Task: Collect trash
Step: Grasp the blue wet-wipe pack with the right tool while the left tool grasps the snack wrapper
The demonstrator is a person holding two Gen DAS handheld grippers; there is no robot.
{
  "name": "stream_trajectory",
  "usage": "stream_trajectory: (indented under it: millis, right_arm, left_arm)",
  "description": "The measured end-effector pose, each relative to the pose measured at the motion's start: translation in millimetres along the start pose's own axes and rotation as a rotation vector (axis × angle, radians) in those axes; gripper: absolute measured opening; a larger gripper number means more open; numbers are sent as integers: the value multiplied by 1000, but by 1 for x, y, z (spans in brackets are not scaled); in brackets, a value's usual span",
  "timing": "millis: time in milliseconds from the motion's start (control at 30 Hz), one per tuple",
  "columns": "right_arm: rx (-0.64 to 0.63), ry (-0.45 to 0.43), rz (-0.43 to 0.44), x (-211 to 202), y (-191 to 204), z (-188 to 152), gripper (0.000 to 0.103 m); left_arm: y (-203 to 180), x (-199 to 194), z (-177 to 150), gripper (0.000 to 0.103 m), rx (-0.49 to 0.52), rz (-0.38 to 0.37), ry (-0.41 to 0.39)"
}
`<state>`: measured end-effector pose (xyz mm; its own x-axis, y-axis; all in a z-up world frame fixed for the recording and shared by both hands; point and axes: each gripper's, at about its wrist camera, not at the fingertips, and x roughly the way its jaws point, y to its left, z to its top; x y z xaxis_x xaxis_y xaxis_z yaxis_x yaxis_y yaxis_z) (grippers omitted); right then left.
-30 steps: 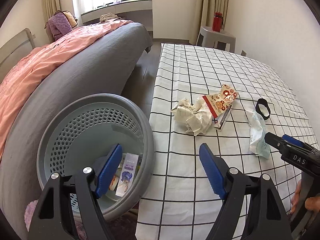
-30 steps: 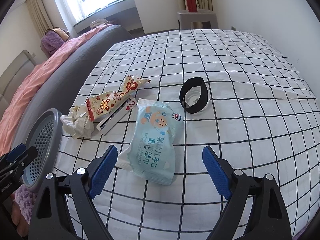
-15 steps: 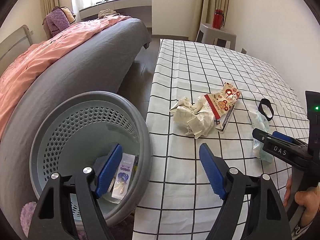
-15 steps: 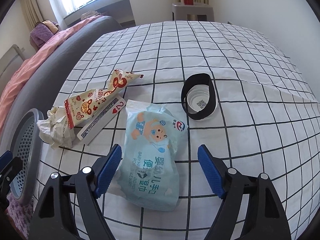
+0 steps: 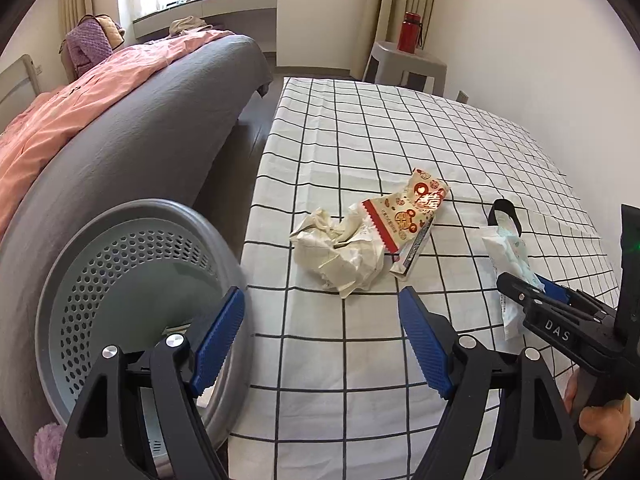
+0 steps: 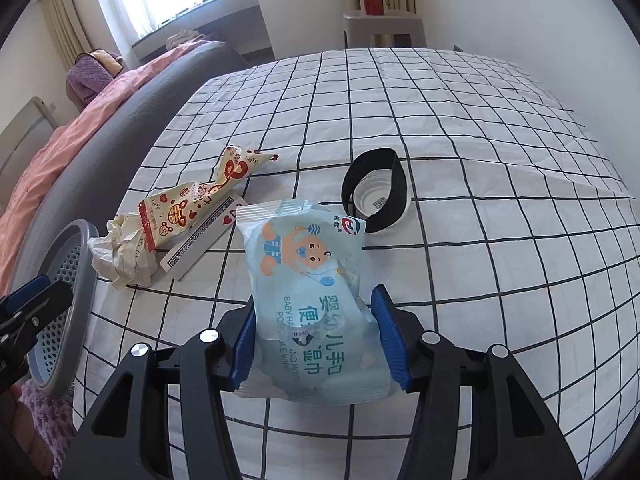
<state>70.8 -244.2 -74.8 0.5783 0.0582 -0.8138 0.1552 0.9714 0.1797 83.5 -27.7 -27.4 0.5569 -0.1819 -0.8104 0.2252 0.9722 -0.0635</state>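
right tool (image 6: 316, 340) pads press both sides of wipes pack (image 6: 310, 280)

Checked tablecloth (image 6: 460, 120) over table, crumpled paper (image 6: 120, 256), snack wrapper (image 6: 192, 204), card box (image 6: 200, 240) under wrapper, wipes pack (image 6: 308, 280), black-rimmed lid (image 6: 376, 196) just beside pack

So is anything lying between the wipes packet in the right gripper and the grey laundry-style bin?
Yes. The right gripper, jaws just closing, pinches the wipes packet. Between it and the bin lie a playing-card box, a snack wrapper and crumpled paper. Lifting over them should clear.
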Motion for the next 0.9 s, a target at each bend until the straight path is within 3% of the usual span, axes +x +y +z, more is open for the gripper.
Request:
stream_trajectory:
  millis: [467,900]
  right_arm:
    - [55,-25,71,-21,-36,-10,52]
    - [82,-39,144,-23,-48,-10,52]
  left_arm:
    - [-49,38,47,76,144,-56,35]
    - [-80,89,65,76,236,-45,110]
